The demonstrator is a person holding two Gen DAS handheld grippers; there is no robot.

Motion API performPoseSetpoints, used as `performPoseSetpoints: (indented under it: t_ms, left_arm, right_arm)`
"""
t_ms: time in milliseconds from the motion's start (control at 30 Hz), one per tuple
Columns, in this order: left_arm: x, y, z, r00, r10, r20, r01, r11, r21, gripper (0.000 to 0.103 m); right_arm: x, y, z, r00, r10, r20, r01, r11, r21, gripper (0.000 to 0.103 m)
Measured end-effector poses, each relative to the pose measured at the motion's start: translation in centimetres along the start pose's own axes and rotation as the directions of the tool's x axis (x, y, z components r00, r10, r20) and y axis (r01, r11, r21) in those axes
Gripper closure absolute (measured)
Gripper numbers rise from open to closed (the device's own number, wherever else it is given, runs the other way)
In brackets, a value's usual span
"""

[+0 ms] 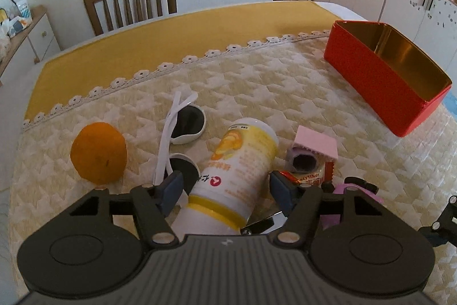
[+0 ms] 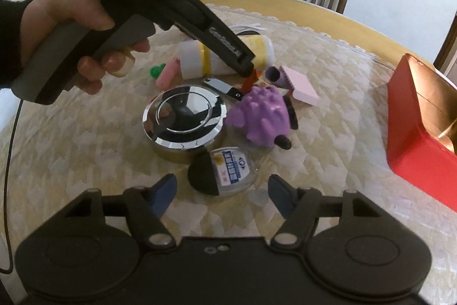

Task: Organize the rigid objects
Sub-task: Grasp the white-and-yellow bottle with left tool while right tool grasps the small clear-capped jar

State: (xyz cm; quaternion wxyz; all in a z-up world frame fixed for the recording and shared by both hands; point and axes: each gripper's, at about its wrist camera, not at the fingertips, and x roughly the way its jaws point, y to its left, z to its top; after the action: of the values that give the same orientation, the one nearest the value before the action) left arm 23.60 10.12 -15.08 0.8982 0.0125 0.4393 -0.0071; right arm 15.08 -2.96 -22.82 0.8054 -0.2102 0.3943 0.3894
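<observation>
Left gripper (image 1: 225, 190) is set half-wide astride the bottle (image 1: 237, 170), unpinched, likely for the tin (image 1: 391, 76); right gripper (image 2: 221, 193), empty, is aimed at a jar (image 2: 228, 170).

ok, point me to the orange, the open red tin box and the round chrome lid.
round orange fruit (image 1: 98, 153), left wrist view, middle of its peel.
open red metal tin box (image 1: 380, 82), left wrist view, its red outer side wall.
round chrome metal lid (image 2: 182, 116), right wrist view, centre of its shiny top.
</observation>
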Motion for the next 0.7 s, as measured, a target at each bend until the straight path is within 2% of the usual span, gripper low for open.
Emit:
performPoseSetpoints:
  t_ms: [33, 133, 367, 700]
  left_arm:
    - [0.0, -0.1, 0.0, 1.0, -0.003, -0.002, 0.003, 1.0, 0.001, 0.045]
    - [0.0, -0.4, 0.0, 1.0, 0.011, -0.005, -0.011, 1.0, 0.016, 0.045]
    - [-0.6, -0.7, -0.3, 0.998, 0.055, 0.001, -0.055, 0.998, 0.012, 0.058]
    - [-2.7, 0.2, -1.0, 0.997, 0.076, 0.018, -0.075, 0.996, -0.057, 0.059]
  right_arm:
    - [0.1, 0.1, 0.0, 1.0, 0.0, -0.002, 0.0, 1.0, -0.008, 0.043]
    - [0.2, 0.2, 0.1, 1.0, 0.006, 0.005, -0.006, 1.0, -0.016, 0.05]
    - [-0.3, -0.1, -0.2, 1.0, 0.009, 0.021, -0.009, 1.0, -0.006, 0.05]
    - [-3.0, -1.1, -0.3, 0.997, -0.028, 0.076, 0.025, 0.999, 0.038, 0.05]
